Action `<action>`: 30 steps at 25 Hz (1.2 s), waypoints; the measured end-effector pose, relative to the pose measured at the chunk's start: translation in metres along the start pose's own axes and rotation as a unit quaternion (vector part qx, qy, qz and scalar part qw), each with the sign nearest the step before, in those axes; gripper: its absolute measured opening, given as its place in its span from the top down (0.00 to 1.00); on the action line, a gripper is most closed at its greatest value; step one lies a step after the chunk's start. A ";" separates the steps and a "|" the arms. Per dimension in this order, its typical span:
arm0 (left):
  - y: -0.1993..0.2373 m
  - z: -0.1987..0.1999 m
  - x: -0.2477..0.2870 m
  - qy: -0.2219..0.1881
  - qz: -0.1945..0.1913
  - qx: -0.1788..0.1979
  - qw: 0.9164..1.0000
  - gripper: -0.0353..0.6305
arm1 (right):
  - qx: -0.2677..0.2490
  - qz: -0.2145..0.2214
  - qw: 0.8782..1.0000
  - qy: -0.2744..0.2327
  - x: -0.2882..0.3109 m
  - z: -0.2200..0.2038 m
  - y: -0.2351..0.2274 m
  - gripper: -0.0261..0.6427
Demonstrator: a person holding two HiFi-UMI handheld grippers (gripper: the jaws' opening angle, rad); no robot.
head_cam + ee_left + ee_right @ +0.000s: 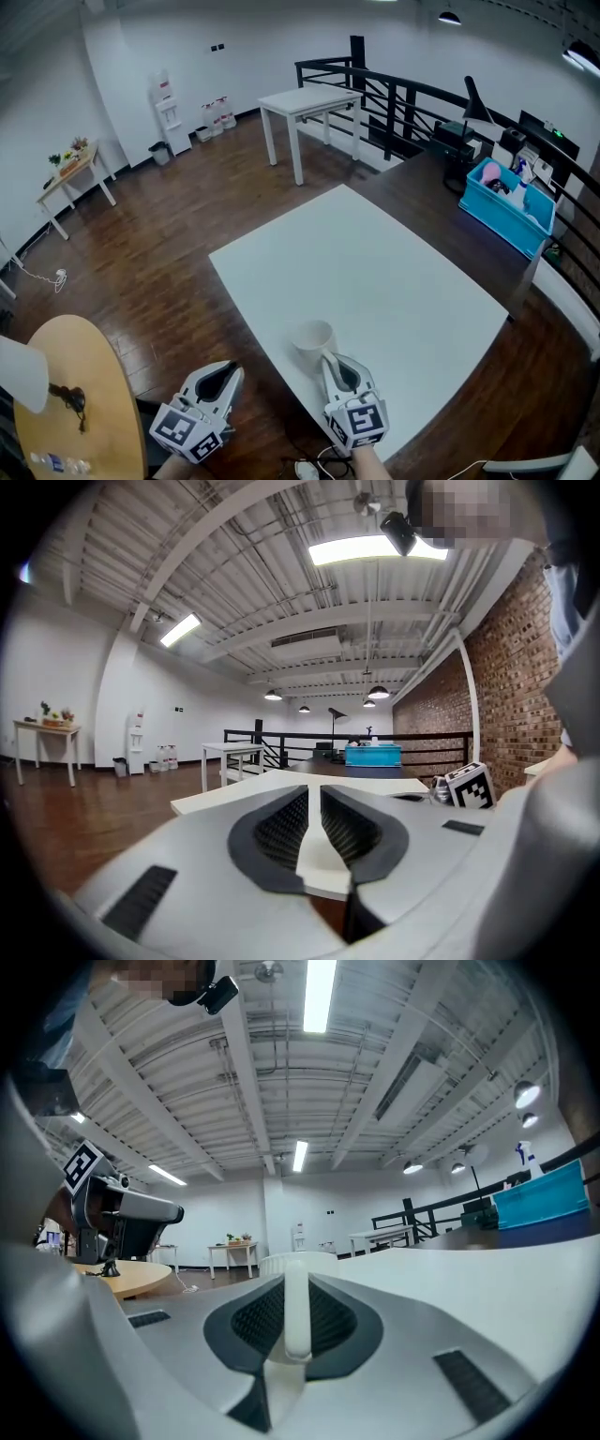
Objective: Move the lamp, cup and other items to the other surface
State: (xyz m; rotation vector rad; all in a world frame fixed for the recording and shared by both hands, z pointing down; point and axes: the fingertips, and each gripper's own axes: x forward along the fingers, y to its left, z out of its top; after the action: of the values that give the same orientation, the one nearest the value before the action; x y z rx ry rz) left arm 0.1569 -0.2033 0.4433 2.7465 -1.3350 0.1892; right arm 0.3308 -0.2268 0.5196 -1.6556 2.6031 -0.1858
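Note:
A white cup (312,335) stands near the front corner of the white table (375,272). My right gripper (330,362) is shut on its handle, and in the right gripper view that handle (296,1316) stands upright between the pads with the cup (296,1262) just beyond. My left gripper (228,372) hovers over the floor left of the table, shut with nothing in it; the left gripper view shows only a thin slit between its pads (281,829). The lamp's white shade (19,372) and black base (71,397) sit on the round wooden table (98,366) at lower left.
Small bottles (56,462) lie on the round table's near edge. A dark table (441,178) behind the white one carries a blue crate (506,211). A small white table (309,101), a black railing (412,94) and a side table with plants (70,169) stand farther off.

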 end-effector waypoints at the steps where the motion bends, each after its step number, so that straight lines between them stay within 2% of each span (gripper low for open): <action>1: 0.001 0.000 0.002 0.000 -0.001 0.000 1.000 0.87 | 0.000 0.000 1.000 0.002 0.000 -0.003 -0.001 0.91; 6: -0.003 -0.004 0.012 0.002 -0.012 -0.001 1.000 0.86 | 0.001 -0.007 1.000 0.007 -0.010 -0.013 -0.004 0.91; 11: -0.023 -0.006 0.026 -0.001 -0.034 -0.003 0.999 0.87 | -0.035 -0.005 0.998 0.061 -0.025 -0.030 0.001 0.91; 20: -0.057 -0.013 0.031 -0.004 -0.067 -0.016 0.998 0.88 | -0.049 -0.014 0.995 0.082 -0.037 -0.044 -0.009 0.88; 22: -0.061 -0.014 0.031 -0.005 -0.067 -0.023 0.997 0.92 | -0.052 -0.013 0.995 0.085 -0.036 -0.045 -0.011 0.88; 30: -0.071 -0.007 0.026 -0.010 -0.068 -0.016 0.998 0.94 | -0.050 -0.024 0.994 0.097 -0.050 -0.048 -0.016 0.81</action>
State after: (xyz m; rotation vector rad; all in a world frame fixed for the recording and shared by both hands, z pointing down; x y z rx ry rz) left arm 0.2276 -0.1789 0.4530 2.8062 -1.1394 0.1297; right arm 0.3609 -0.1846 0.5678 -1.8194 2.7568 -0.2331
